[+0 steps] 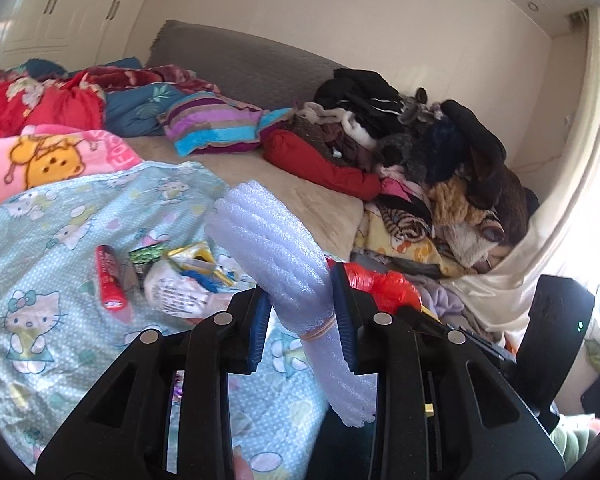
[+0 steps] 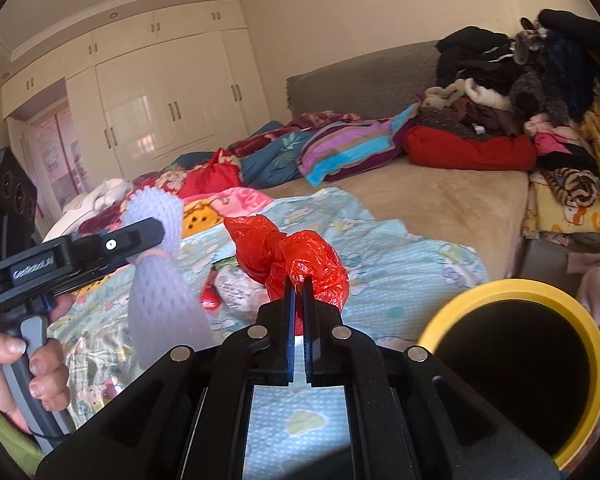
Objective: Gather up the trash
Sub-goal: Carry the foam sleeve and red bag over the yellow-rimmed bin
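My left gripper is shut on a bundle of white foam netting tied with a rubber band, lifted above the bed. My right gripper is shut on a knotted red plastic bag, also held off the bed. In the left wrist view the red bag hangs just right of the foam. The right wrist view shows the left gripper with the foam netting, and a hand on its handle. More trash lies on the light blue sheet: a red tube, crumpled wrappers and a white bag.
A bin with a yellow rim and a dark inside stands low at the right, beside the bed. Piled clothes fill the bed's right side, with blankets and a striped pillow at the back. Wardrobes line the far wall.
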